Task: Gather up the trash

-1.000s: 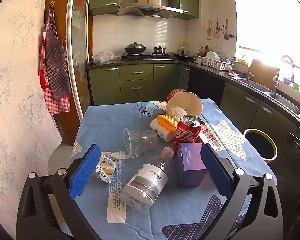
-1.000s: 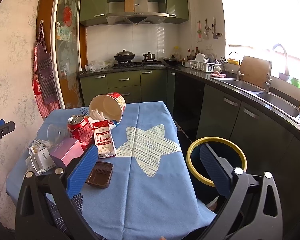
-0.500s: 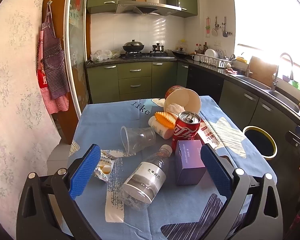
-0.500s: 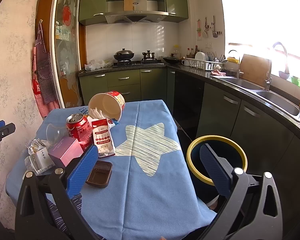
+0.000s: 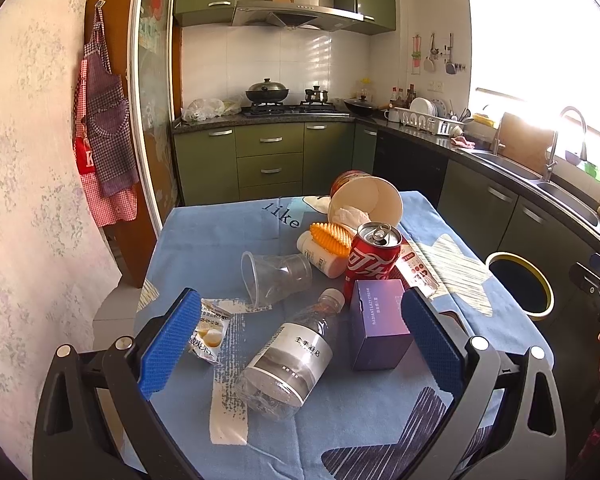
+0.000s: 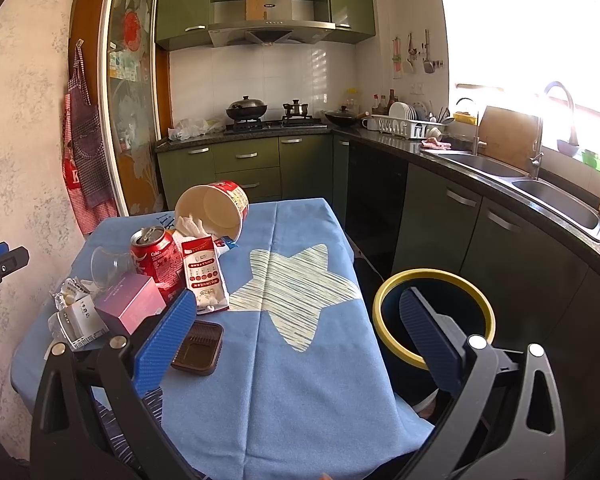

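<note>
Trash lies on a blue tablecloth [image 5: 204, 248]: a clear plastic bottle [image 5: 288, 354] on its side, a purple box [image 5: 378, 322], a red cola can [image 5: 374, 256], a tipped clear cup [image 5: 274, 276], a snack wrapper [image 5: 206, 334], a tipped paper bowl [image 5: 366, 206] with tissue and an orange-capped bottle [image 5: 326, 250]. My left gripper [image 5: 300, 316] is open, held above the bottle and box. My right gripper [image 6: 300, 312] is open over the cloth's near right part, beside a brown plastic tray [image 6: 198, 348] and a red-and-white packet [image 6: 204, 274]. A yellow-rimmed bin [image 6: 434, 312] stands right of the table.
Green cabinets [image 5: 268, 160] and a stove with pots run along the back. A counter with a dish rack [image 6: 410, 126] and sink [image 6: 556, 198] lines the right wall. An apron [image 5: 104, 120] hangs on the left wall. A narrow floor strip separates table and right-hand cabinets.
Both views have shifted only slightly; the left gripper has drifted a little nearer the bottle and box. Both grippers stay open and no trash has moved.
</note>
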The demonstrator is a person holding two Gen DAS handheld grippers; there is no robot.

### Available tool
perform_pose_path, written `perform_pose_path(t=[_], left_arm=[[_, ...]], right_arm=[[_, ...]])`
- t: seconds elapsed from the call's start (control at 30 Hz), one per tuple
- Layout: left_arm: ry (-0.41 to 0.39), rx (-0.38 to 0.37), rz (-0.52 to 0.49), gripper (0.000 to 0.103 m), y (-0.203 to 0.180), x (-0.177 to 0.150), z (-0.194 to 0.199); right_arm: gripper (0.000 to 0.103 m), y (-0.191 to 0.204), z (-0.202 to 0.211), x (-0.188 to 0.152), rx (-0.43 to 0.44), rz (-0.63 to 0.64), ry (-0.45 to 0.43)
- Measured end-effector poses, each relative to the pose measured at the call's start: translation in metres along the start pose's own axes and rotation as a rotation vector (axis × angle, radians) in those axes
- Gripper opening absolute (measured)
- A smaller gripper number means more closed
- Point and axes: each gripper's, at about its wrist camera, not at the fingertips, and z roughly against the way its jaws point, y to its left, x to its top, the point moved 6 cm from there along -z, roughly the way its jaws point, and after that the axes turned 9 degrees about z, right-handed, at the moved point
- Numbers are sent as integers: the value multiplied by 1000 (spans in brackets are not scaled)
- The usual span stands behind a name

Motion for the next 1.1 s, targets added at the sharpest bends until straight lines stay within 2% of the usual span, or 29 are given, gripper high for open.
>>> perform_pose_path(t=[1.1], left_arm=[[23,8,0,99,4,-3,-17]], right_arm=[[97,2,-16,0,-4,14,41]])
